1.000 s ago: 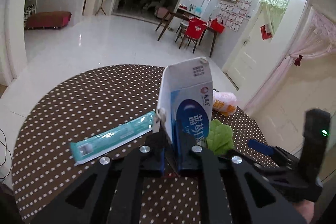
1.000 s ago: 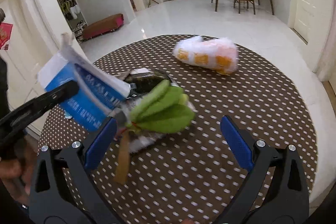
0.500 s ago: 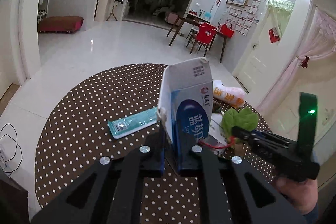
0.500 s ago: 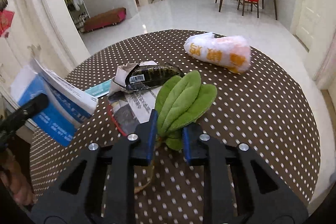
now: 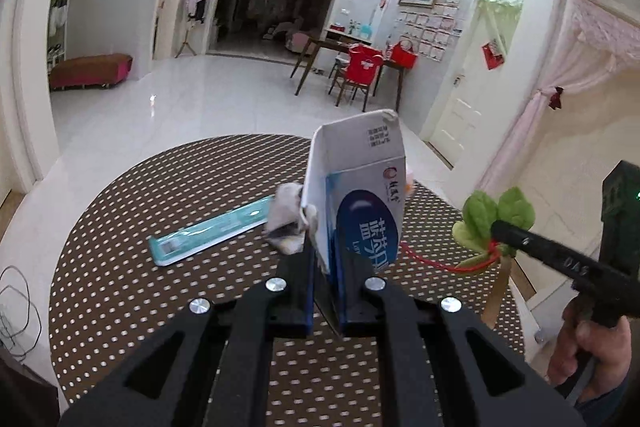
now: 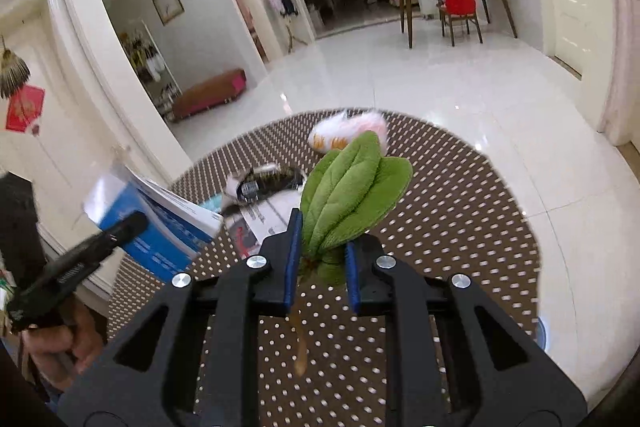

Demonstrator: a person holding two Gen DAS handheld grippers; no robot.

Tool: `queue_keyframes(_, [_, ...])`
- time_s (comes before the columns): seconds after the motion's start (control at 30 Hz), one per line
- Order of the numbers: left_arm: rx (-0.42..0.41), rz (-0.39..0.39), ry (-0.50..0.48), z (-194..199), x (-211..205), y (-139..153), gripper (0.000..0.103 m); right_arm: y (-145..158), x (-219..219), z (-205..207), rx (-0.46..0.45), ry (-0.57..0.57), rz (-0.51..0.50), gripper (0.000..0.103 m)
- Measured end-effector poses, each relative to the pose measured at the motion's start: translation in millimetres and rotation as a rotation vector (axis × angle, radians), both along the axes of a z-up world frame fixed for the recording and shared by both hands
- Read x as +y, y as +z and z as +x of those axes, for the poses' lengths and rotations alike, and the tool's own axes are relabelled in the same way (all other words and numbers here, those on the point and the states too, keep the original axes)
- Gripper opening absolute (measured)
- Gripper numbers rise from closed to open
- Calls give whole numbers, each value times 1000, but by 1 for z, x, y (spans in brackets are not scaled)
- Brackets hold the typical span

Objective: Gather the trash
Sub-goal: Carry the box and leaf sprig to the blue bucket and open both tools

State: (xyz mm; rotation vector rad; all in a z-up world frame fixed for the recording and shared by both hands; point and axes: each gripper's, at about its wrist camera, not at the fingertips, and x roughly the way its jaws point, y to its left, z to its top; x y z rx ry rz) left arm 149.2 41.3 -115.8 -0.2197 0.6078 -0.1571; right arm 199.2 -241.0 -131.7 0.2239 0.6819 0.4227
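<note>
While my left gripper [image 5: 324, 291] stays out of the wording, it clamps the white-and-blue cardboard carton [image 5: 360, 203] upright above the round brown table with white dots [image 5: 120, 267]. My right gripper [image 6: 320, 267] pinches the bunch of green fabric leaves [image 6: 352, 195], lifted off the table. Behind lie a teal flat sachet [image 5: 208, 231], a crumpled dark wrapper [image 6: 268, 181] and a white-and-orange plastic bag [image 6: 344, 135].

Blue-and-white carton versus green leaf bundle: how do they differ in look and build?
The carton is a stiff, flattened box printed blue and white; the leaf bundle is soft, plain green, with a tan stem hanging below. Shared: each is clamped in a hand-held gripper, carton in the left, leaves in the right, above the dotted table.
</note>
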Motion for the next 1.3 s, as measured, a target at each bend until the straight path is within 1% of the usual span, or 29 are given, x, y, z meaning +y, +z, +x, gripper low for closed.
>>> queue_keyframes(0.1, [-19, 9, -34, 2, -22, 10, 8, 17, -23, -8, -31, -19, 24, 19])
queue_keyframes(0.17, [-32, 15, -60, 4, -39, 17, 8, 25, -39, -16, -57, -42, 22, 19])
queue_keyframes(0.33, [-50, 25, -127, 9, -81, 28, 8, 39, -88, -32, -95, -108, 23, 19])
queue_keyframes(0.43, [-54, 25, -178, 11, -110, 31, 8, 40, -119, -41, -99, -164, 15, 19])
queue_keyframes(0.53, [-51, 24, -224, 12, -137, 31, 8, 31, -152, -49, -81, -228, 8, 19])
queue_keyframes(0.67, [-46, 27, -288, 15, -174, 28, 8, 7, -191, -54, -27, -307, 5, 19])
queue_keyframes(0.8, [-29, 35, -346, 17, -212, 18, 8, -32, -230, -54, 69, -383, 22, 19])
queue_keyframes(0.93, [4, 44, -385, 19, -240, 2, 8, -68, -254, -49, 149, -424, 38, 19])
queue_keyframes(1.07, [37, 58, -421, 24, -267, -12, 8, -104, -269, -41, 222, -440, 53, 19])
queue_keyframes(1.2, [65, 72, -450, 30, -291, -23, 8, -143, -283, -28, 306, -452, 72, 23])
queue_keyframes(1.23, [68, 75, -457, 31, -294, -25, 8, -154, -287, -24, 333, -452, 85, 27])
queue_keyframes(1.27, [73, 79, -463, 33, -299, -27, 8, -161, -290, -21, 351, -450, 100, 41])
queue_keyframes(1.3, [78, 84, -471, 35, -305, -29, 8, -173, -296, -18, 377, -458, 121, 58])
